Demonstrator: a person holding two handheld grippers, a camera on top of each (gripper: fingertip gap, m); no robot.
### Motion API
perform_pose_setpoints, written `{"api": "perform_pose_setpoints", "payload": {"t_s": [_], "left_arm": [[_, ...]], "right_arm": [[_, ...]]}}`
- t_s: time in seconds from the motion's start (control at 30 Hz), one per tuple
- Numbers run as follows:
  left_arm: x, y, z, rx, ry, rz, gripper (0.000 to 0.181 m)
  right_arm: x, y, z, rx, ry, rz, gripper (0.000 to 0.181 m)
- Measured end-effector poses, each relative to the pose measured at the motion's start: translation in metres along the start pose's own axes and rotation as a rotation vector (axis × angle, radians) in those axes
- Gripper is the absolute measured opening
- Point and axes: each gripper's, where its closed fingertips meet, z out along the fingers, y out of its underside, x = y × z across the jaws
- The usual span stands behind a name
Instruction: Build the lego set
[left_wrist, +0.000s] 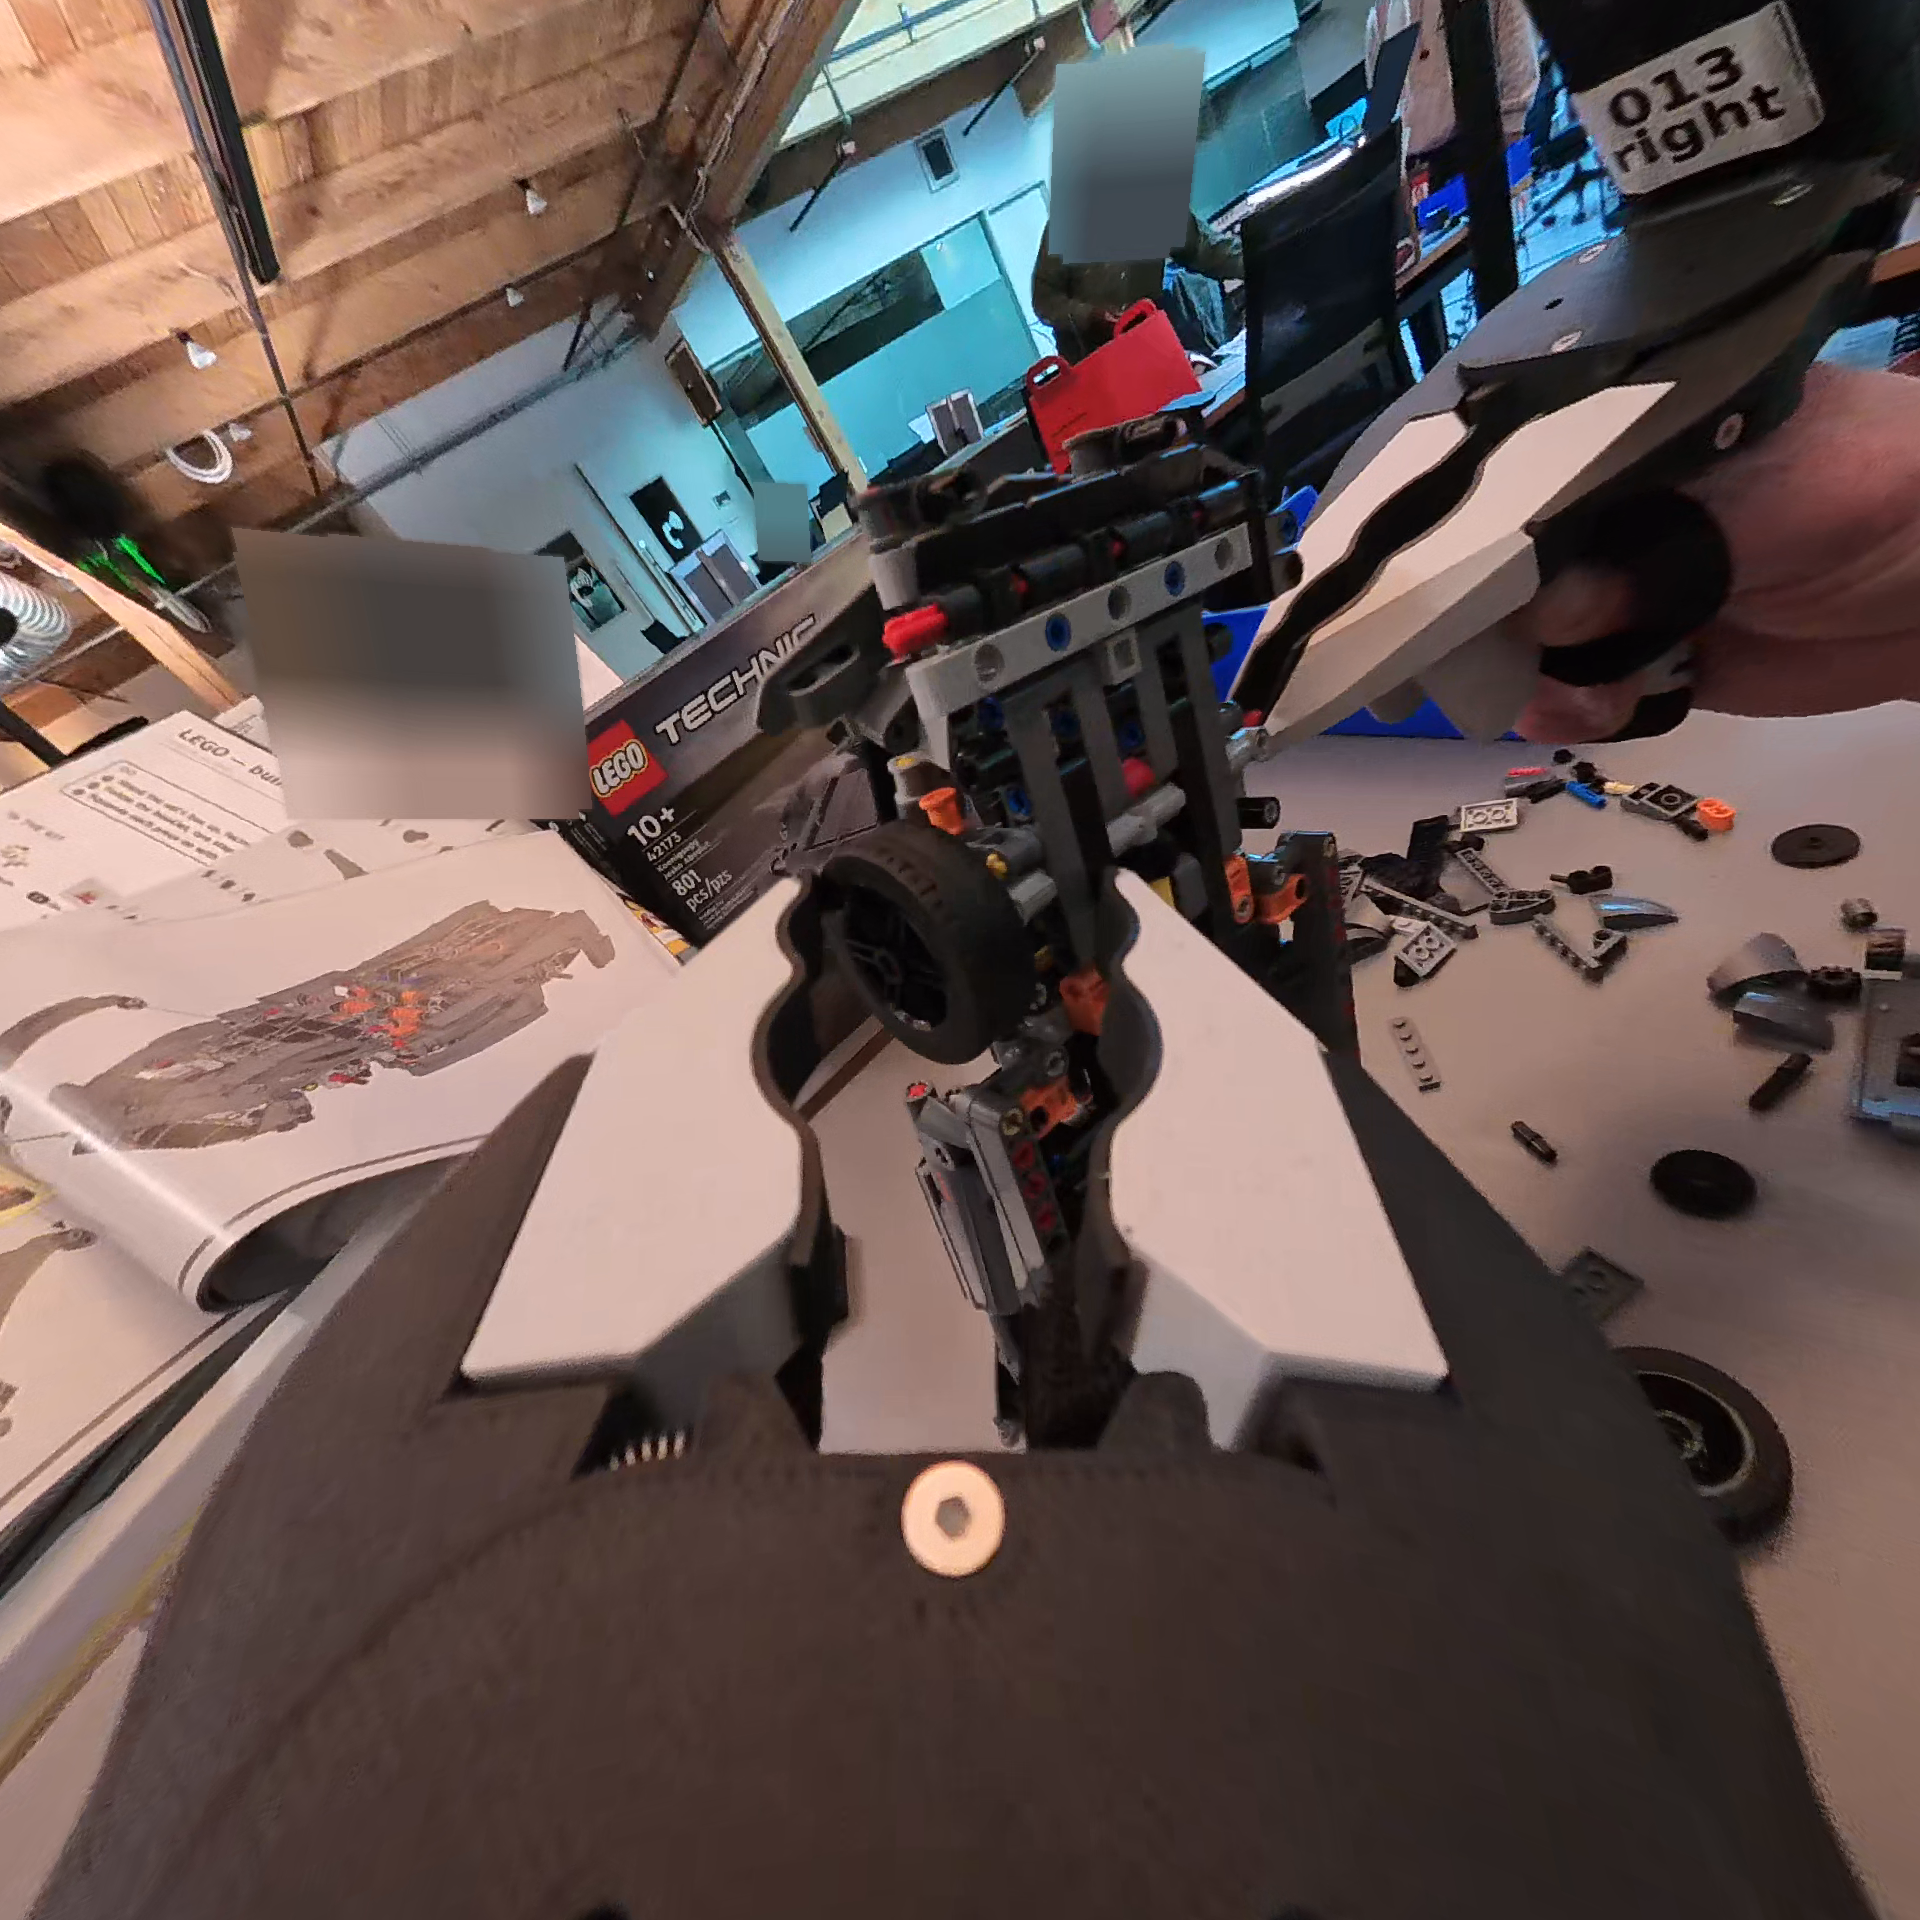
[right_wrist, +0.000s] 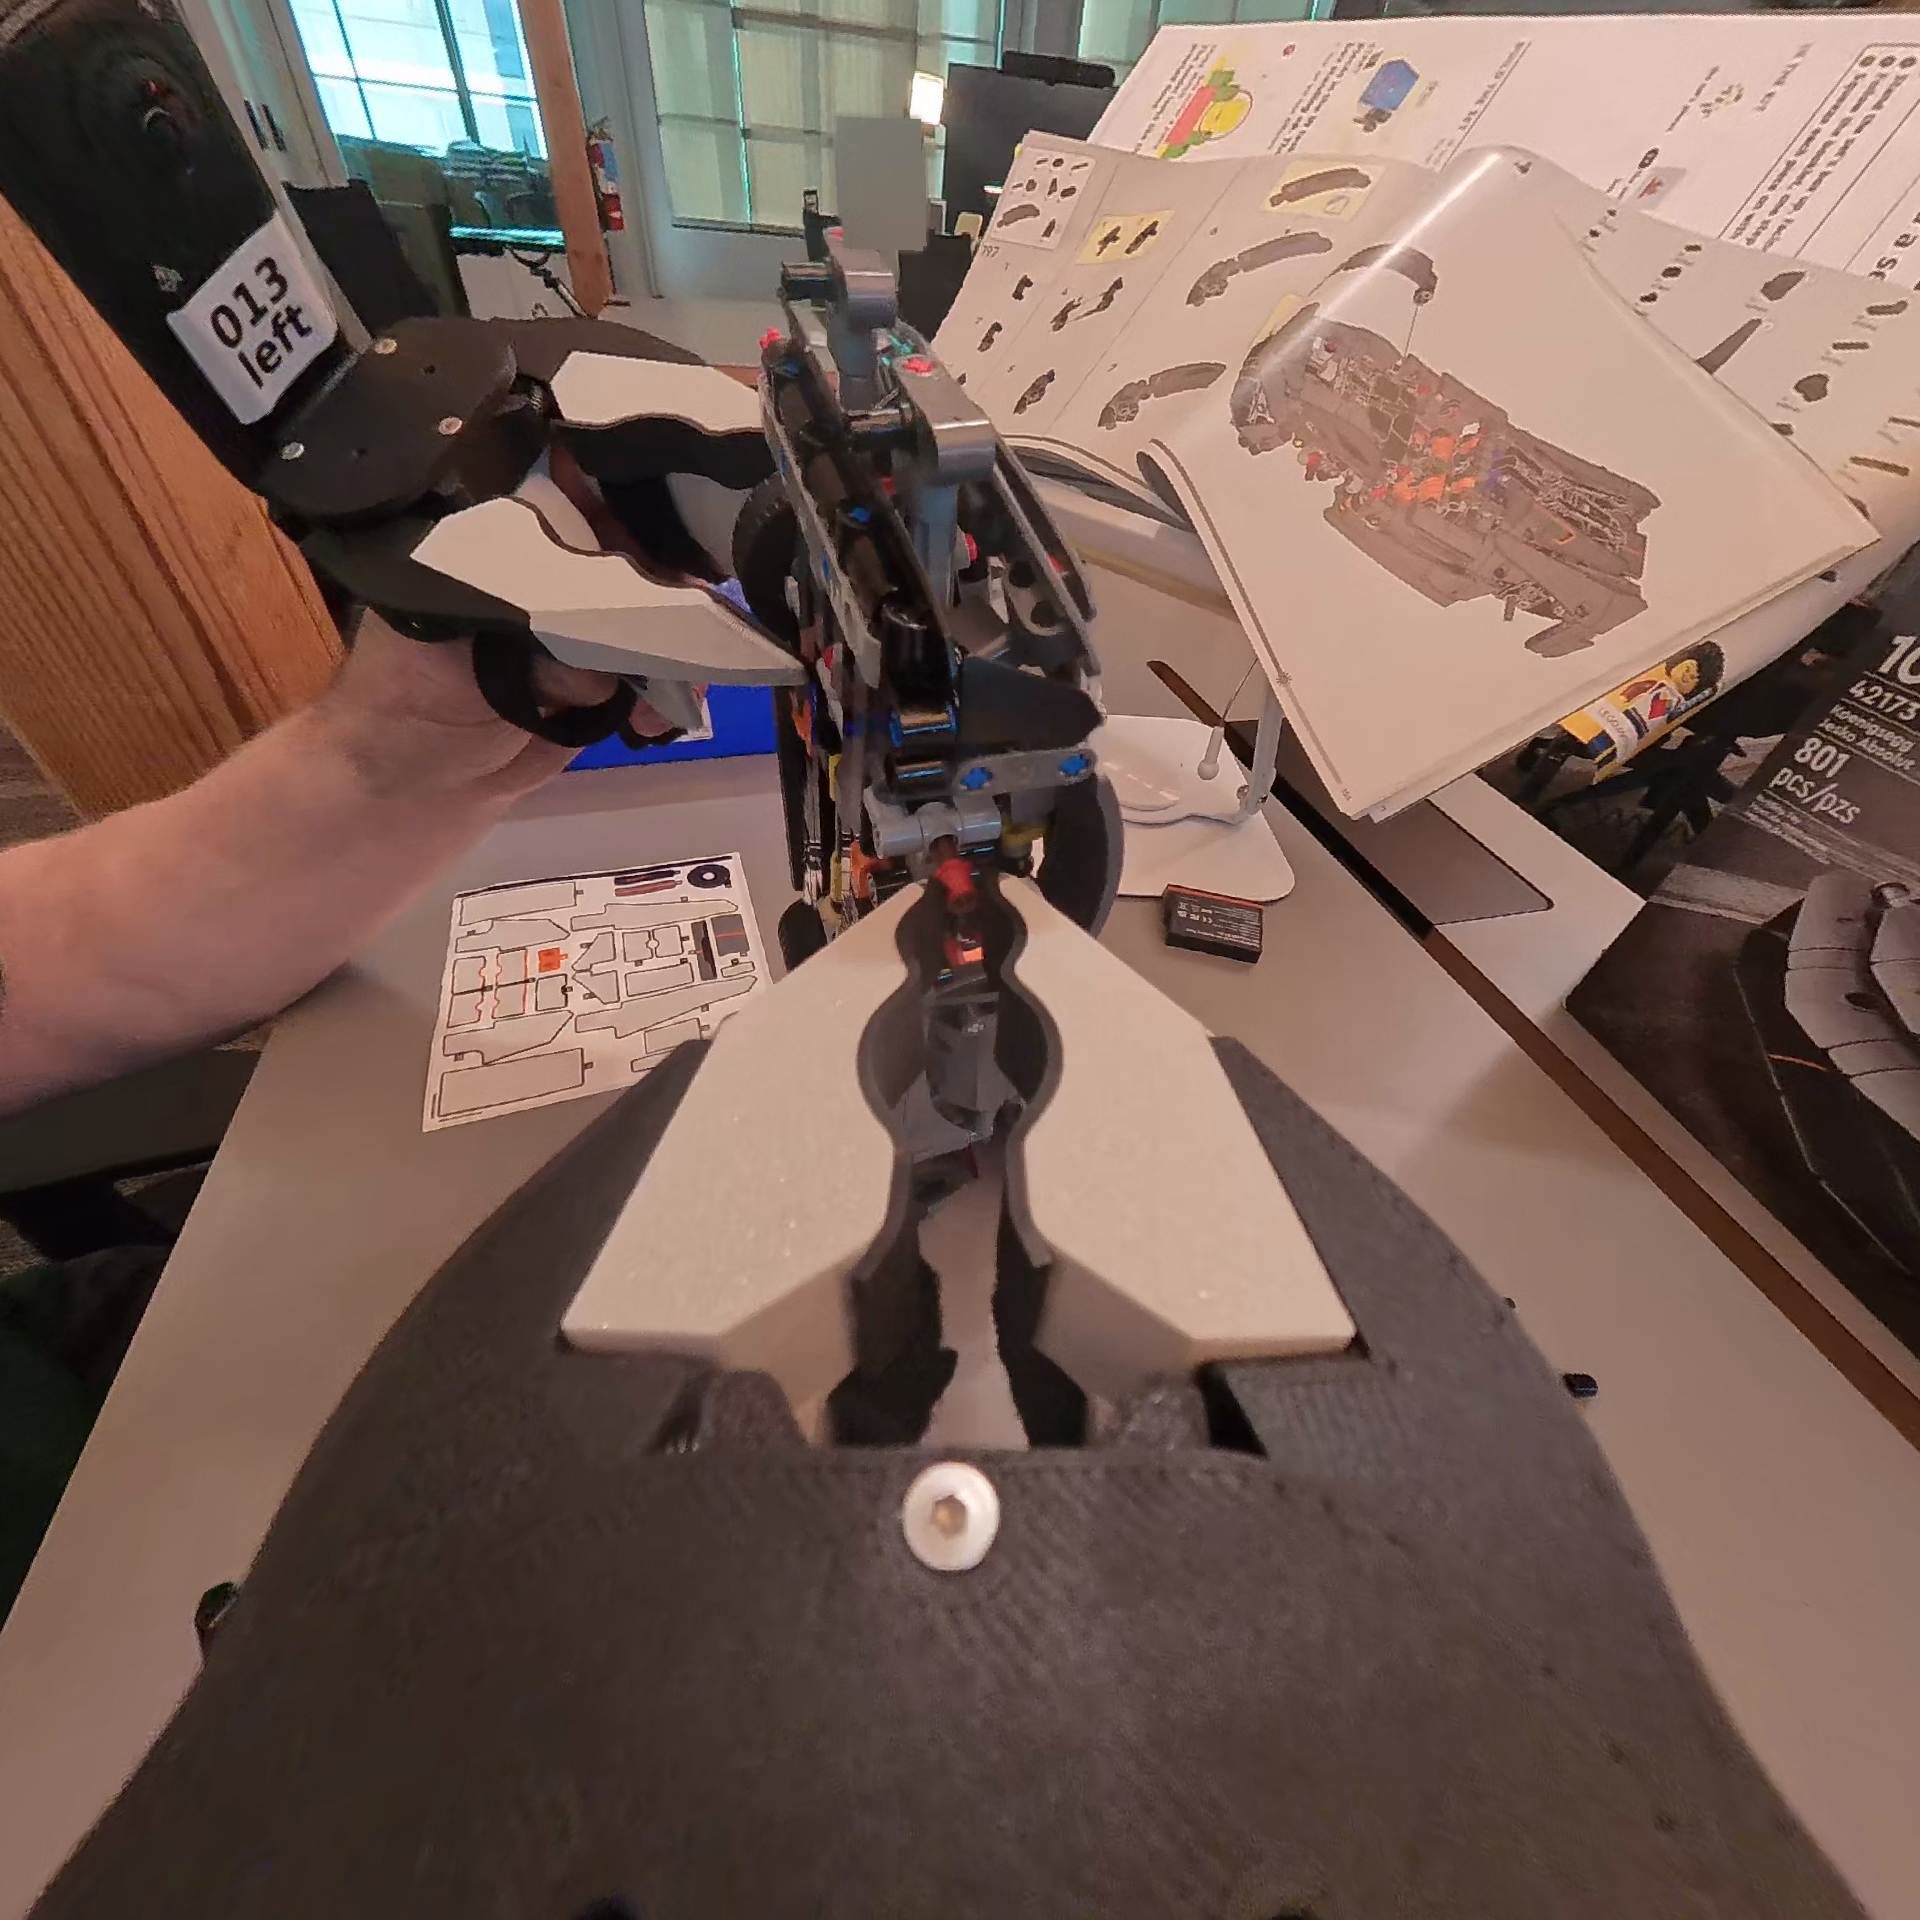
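Observation:
A half-built dark grey Lego car chassis (left_wrist: 1049, 665) with one black wheel (left_wrist: 925, 956) is held upright above the white table (left_wrist: 1351, 1195). My left gripper (left_wrist: 961, 904) is shut on the chassis at wheel height. In the right wrist view it grips the chassis (right_wrist: 894, 540) from the left (right_wrist: 774, 561). My right gripper (right_wrist: 958, 899) is shut on a small dark grey piece (right_wrist: 966, 1049) with a red pin (right_wrist: 954, 883) at its tip. The pin touches the chassis's near end. In the left wrist view the right gripper (left_wrist: 1257, 717) meets the chassis's right side.
Several loose Lego parts (left_wrist: 1507, 904), two black discs (left_wrist: 1702, 1182) and a loose wheel (left_wrist: 1704, 1444) lie at right. An open instruction booklet (right_wrist: 1455, 468) rests on a white stand (right_wrist: 1216, 842). The set's box (left_wrist: 717, 748), a sticker sheet (right_wrist: 592, 987) and a small black block (right_wrist: 1214, 925) are on the table.

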Motion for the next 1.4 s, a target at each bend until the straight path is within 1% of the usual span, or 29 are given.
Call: {"api": "perform_pose_setpoints", "payload": {"t_s": [0.1,0.17,0.2,0.27,0.33,0.37,0.4,0.43,0.47,0.5,0.53,0.57,0.6,0.67,0.73,0.77,0.87,0.97,1.03,1.1,1.13,1.17,1.23,1.3,1.4], "left_arm": [[0.000,0.000,0.001,0.013,0.060,-0.044,0.048],[-0.002,0.000,0.001,0.013,0.058,-0.020,0.048],[-0.005,0.000,0.001,0.007,0.035,-0.005,0.048],[-0.015,-0.003,-0.001,0.011,-0.063,0.044,0.051],[-0.023,-0.011,-0.010,0.046,-0.155,0.063,0.054],[-0.029,-0.013,-0.016,0.044,-0.225,0.073,0.061],[-0.029,-0.017,-0.024,0.046,-0.285,0.105,0.063],[-0.022,-0.023,-0.031,0.048,-0.329,0.150,0.062],[-0.008,-0.030,-0.037,0.057,-0.352,0.201,0.056],[0.016,-0.036,-0.038,0.067,-0.316,0.242,0.043],[0.046,-0.039,-0.034,0.070,-0.243,0.263,0.031],[0.068,-0.039,-0.028,0.056,-0.207,0.275,0.026],[0.082,-0.035,-0.020,0.020,-0.193,0.286,0.026],[0.090,-0.027,-0.002,-0.037,-0.190,0.247,0.028],[0.093,-0.014,0.017,-0.101,-0.146,0.108,0.033],[0.090,-0.010,0.023,-0.120,-0.160,0.067,0.037],[0.087,-0.002,0.035,-0.141,-0.168,0.005,0.037],[0.082,0.000,0.040,-0.135,-0.228,-0.027,0.034],[0.083,0.000,0.042,-0.129,-0.247,-0.032,0.037],[0.083,-0.001,0.043,-0.123,-0.267,-0.026,0.036],[0.079,-0.002,0.042,-0.112,-0.297,-0.032,0.027],[0.077,-0.003,0.042,-0.103,-0.304,-0.045,0.024],[0.076,-0.003,0.041,-0.096,-0.316,-0.074,0.024],[0.073,-0.004,0.040,-0.092,-0.346,-0.063,0.023],[0.067,-0.004,0.038,-0.079,-0.392,-0.054,0.012]], "right_arm": [[0.000,0.001,-0.002,0.001,0.000,-0.011,0.004],[-0.001,0.001,-0.002,0.005,-0.005,-0.012,0.004],[-0.002,0.000,-0.002,0.003,-0.007,-0.012,0.004],[-0.002,0.000,-0.002,-0.002,0.006,-0.020,0.004],[-0.001,-0.001,-0.002,-0.002,0.019,-0.015,0.004],[-0.001,-0.001,-0.001,0.000,0.023,-0.009,0.004],[-0.001,-0.001,-0.001,0.002,0.030,-0.004,0.004],[-0.001,-0.001,0.000,0.001,0.038,0.001,0.004],[-0.001,-0.001,0.000,-0.001,0.041,0.005,0.004],[-0.001,-0.001,0.000,-0.002,0.042,0.009,0.004],[-0.001,-0.001,0.001,-0.002,0.046,0.013,0.004],[-0.002,-0.002,0.001,-0.002,0.047,0.014,0.004],[-0.003,-0.002,0.002,-0.001,0.043,0.015,0.004],[-0.004,-0.002,0.003,0.003,0.043,0.017,0.004],[-0.005,-0.003,0.003,0.004,0.044,0.012,0.004],[-0.006,-0.003,0.003,0.003,0.047,0.009,0.004],[-0.008,-0.003,0.001,-0.002,0.053,-0.004,0.004],[-0.006,-0.002,-0.001,-0.004,0.051,0.004,0.003],[-0.006,-0.001,-0.002,-0.003,0.049,0.012,0.003],[-0.006,-0.001,-0.003,-0.002,0.047,0.023,0.003],[-0.006,0.000,-0.003,-0.002,0.044,0.026,0.003],[-0.006,0.000,-0.003,-0.004,0.045,0.029,0.004],[-0.007,0.000,-0.002,-0.004,0.044,0.036,0.003],[-0.008,0.000,-0.001,-0.005,0.043,0.042,0.004],[-0.009,0.000,0.000,-0.001,0.051,0.043,0.003]]}}
